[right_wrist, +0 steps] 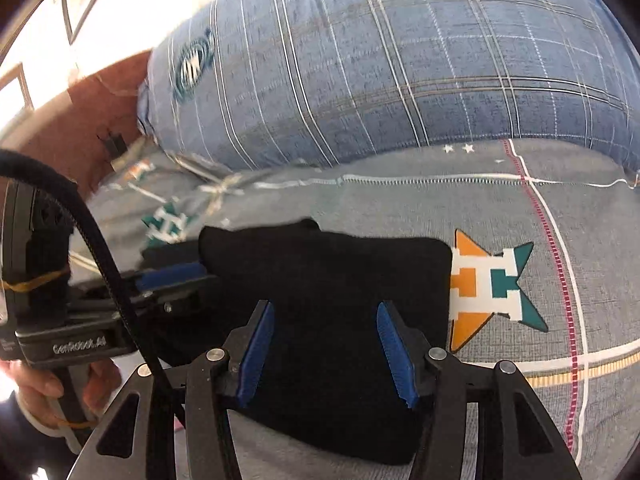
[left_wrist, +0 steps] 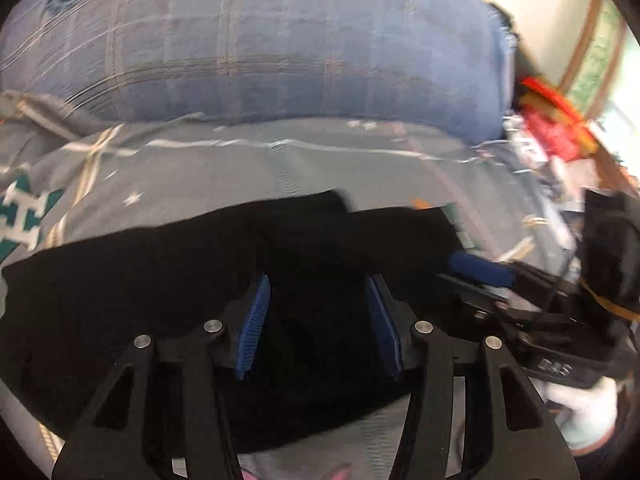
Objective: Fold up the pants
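Observation:
The black pants [left_wrist: 160, 280] lie folded into a compact bundle on the grey bedsheet [left_wrist: 280, 164]. My left gripper [left_wrist: 318, 282] hangs just over them, its blue pads [left_wrist: 256, 312] apart with only dark cloth showing below the gap. In the right wrist view the same pants [right_wrist: 328, 264] form a rough rectangle, and my right gripper [right_wrist: 326, 310] stands open over their near part. Each gripper shows in the other's view: the right gripper [left_wrist: 480, 270] at the bundle's right end, the left gripper [right_wrist: 176, 276] at its left end. Neither pinches cloth.
A big blue plaid pillow [right_wrist: 400, 60] rests behind the pants. An orange and teal star logo [right_wrist: 492, 284] is printed on the sheet [right_wrist: 400, 200] to the right. A hand [right_wrist: 36, 388] holds the left gripper's handle. Red clutter [left_wrist: 556, 132] sits at the bed's right edge.

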Demonstrator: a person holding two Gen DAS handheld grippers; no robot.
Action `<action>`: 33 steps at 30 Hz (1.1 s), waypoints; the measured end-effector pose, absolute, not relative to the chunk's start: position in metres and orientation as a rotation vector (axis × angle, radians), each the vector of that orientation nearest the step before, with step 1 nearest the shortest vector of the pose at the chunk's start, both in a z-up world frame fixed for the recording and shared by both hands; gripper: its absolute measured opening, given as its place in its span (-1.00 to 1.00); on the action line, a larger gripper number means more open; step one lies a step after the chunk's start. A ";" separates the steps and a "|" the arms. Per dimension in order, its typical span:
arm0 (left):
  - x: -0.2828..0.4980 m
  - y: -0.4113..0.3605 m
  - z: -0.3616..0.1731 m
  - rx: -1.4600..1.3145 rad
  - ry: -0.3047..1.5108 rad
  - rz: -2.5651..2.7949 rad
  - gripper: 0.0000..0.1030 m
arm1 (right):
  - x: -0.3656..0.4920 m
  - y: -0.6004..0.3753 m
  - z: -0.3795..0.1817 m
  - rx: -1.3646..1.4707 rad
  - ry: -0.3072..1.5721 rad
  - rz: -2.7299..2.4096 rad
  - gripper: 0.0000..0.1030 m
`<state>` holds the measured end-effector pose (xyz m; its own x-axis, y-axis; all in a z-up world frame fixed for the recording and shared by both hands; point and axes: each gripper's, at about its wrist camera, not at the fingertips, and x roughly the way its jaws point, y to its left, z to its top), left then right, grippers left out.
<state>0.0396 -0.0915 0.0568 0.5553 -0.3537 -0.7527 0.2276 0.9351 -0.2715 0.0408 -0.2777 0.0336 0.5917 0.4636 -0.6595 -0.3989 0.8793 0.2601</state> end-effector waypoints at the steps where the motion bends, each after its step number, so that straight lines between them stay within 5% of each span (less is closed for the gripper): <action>1: 0.042 -0.087 0.053 -0.160 0.933 -0.326 -0.04 | 0.039 -0.277 0.030 0.068 0.784 0.498 0.01; 30: 0.010 -0.056 0.047 -0.212 0.971 -0.291 0.01 | 0.057 -0.214 0.045 -0.003 0.796 0.545 0.02; 33: 0.011 -0.054 0.045 -0.220 0.969 -0.297 0.01 | 0.066 -0.195 0.038 -0.062 0.790 0.510 0.23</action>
